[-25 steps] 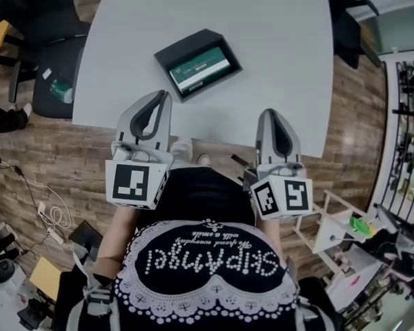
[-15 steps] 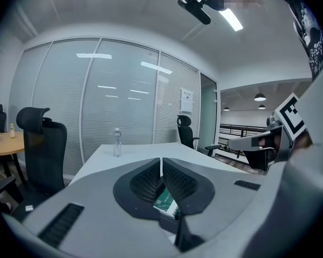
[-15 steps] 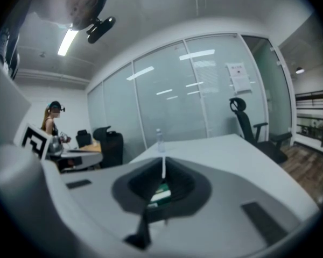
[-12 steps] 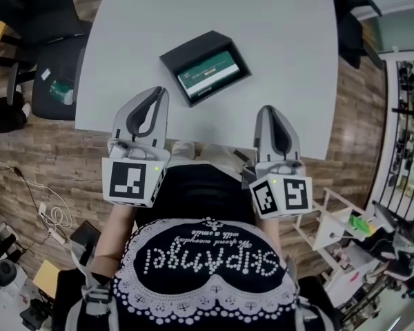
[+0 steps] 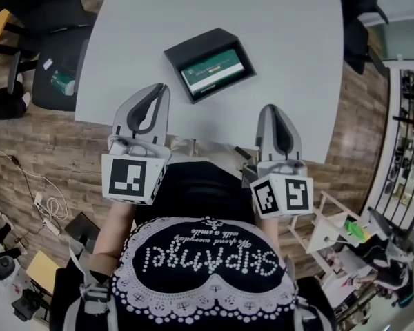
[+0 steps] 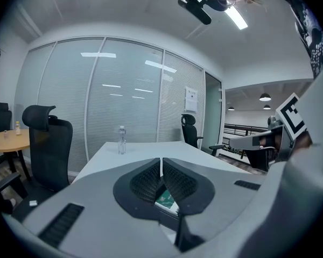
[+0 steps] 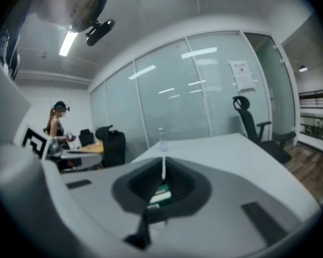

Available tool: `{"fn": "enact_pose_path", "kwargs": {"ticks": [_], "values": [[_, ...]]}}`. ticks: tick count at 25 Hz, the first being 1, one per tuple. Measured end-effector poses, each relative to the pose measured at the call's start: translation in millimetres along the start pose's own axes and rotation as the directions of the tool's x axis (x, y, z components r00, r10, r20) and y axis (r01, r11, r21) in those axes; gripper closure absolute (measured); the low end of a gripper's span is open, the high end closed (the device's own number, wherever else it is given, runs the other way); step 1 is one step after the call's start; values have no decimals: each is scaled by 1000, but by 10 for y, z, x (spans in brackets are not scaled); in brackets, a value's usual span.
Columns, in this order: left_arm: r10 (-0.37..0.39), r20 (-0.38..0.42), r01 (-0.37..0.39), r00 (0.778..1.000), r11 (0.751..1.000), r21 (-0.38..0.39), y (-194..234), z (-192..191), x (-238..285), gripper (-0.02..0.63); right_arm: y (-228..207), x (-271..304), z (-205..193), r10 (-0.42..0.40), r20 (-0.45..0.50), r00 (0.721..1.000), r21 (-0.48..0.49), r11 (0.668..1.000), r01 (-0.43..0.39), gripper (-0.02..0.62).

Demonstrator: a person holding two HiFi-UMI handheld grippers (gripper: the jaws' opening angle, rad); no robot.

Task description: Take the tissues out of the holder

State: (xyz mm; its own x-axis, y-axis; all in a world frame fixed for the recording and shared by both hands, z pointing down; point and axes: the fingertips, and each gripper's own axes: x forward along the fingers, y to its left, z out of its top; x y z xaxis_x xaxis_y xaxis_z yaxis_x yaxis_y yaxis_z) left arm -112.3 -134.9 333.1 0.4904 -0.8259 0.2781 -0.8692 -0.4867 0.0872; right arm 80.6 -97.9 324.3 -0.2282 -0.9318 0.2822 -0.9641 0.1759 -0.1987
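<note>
Little changed from a second ago, left tongs (image 5: 157,90) and right tongs (image 5: 272,110) closed and empty at the near desk (image 5: 283,33) edge, black holder (image 5: 193,44) just ahead on the desk, green tissues (image 5: 214,69) lying inside it

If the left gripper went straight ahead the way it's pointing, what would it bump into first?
Probably the black holder, with the green tissue pack inside it, seen just past the left gripper and its shut jaws. The table between them looks bare, though depth is hard to judge.
</note>
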Motion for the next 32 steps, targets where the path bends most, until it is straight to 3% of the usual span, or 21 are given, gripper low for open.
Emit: {"fn": "enact_pose_path", "kwargs": {"ticks": [10,32], "values": [[50,-1,-50,999,999,-11,-107,64,48,566,-191,-11,43,28,2,1000,13,1000,-28,560],[60,-16,-60,998,998,1,-281,167,283,566,-518,66,79,47,-15,999,44,998,-46,560]]}}
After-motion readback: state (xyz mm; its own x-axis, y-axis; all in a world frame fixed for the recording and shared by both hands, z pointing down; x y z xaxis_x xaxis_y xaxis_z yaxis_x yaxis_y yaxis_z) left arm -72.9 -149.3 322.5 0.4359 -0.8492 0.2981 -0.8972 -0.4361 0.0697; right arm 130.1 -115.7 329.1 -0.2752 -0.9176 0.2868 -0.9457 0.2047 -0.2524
